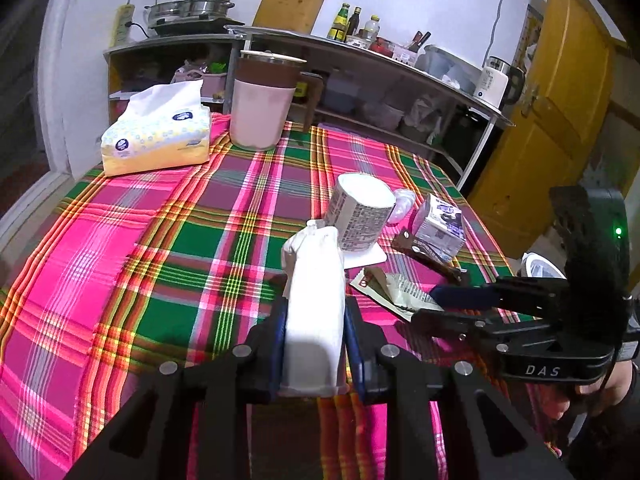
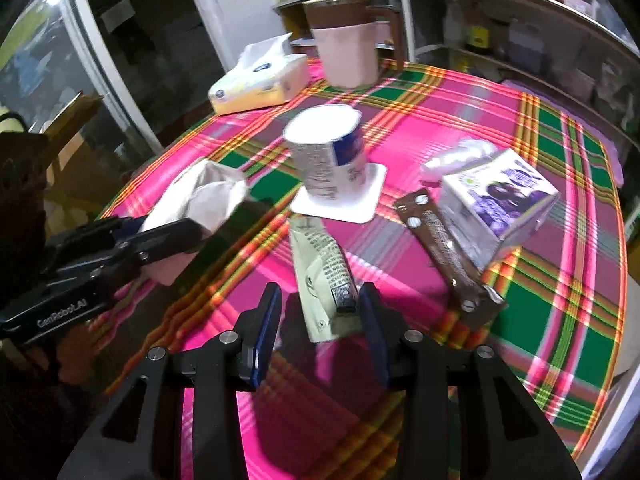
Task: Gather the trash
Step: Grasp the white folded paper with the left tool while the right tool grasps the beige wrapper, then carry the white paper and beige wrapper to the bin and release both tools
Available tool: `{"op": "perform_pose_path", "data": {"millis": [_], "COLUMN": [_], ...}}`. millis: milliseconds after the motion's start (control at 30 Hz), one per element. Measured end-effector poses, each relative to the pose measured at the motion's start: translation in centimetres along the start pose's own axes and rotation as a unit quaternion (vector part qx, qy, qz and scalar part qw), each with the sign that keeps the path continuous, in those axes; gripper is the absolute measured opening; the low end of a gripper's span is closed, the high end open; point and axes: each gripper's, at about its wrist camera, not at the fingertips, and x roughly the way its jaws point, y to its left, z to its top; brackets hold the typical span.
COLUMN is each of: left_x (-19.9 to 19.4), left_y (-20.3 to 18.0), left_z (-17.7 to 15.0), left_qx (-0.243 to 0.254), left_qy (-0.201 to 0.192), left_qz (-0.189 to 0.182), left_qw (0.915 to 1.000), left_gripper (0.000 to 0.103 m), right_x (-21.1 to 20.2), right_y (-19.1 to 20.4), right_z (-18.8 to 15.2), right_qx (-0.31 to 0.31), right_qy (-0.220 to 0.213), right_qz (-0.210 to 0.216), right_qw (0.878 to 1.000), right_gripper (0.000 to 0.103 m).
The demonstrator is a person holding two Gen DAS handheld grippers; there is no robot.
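Left gripper (image 1: 315, 316): jaws clamped on crumpled white paper tissue wad (image 1: 314, 304), held above pink-green plaid tablecloth (image 1: 160, 240). Right gripper (image 2: 320, 320): jaws apart, straddling flattened pale-green printed sachet (image 2: 324, 276) lying on cloth near me, in front of upturned white yogurt cup (image 2: 328, 156). My step: lower right jaws level, close across sachet's narrow width, avoid pinching cloth; brown wrapper strip (image 2: 444, 248) lies just beside.
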Motion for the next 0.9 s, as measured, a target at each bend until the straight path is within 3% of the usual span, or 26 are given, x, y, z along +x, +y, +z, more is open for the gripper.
{"op": "perform_pose_path", "data": {"millis": [200, 267, 333, 633, 900], "left_x": [-0.3, -0.3, -0.2, -0.6, -1.9], "left_y": [0.5, 0.6, 0.6, -0.8, -4.5], "left_z": [-0.3, -0.4, -0.5, -1.2, -2.0], "left_qx": [-0.005, -0.006, -0.007, 0.001, 0.025], "left_qy": [0.0, 0.001, 0.003, 0.006, 0.005], "left_qz": [0.003, 0.004, 0.005, -0.004, -0.031], "left_qw": [1.0, 1.0, 1.0, 1.0, 0.9992], "left_gripper": [0.027, 0.027, 0.027, 0.027, 0.027], "right_x": [1.2, 1.2, 0.9, -3.1, -7.8], "right_y": [0.2, 0.5, 0.4, 0.2, -0.6], "right_z": [0.2, 0.2, 0.0, -2.7, -6.0], "right_qx": [0.001, -0.003, 0.008, 0.057, 0.098], "right_qy": [-0.001, -0.002, -0.003, -0.041, -0.072], "right_qz": [-0.027, -0.039, -0.04, -0.051, -0.072], "right_qw": [1.0, 0.999, 0.999, 0.996, 0.99], "right_gripper": [0.04, 0.026, 0.023, 0.022, 0.022]}}
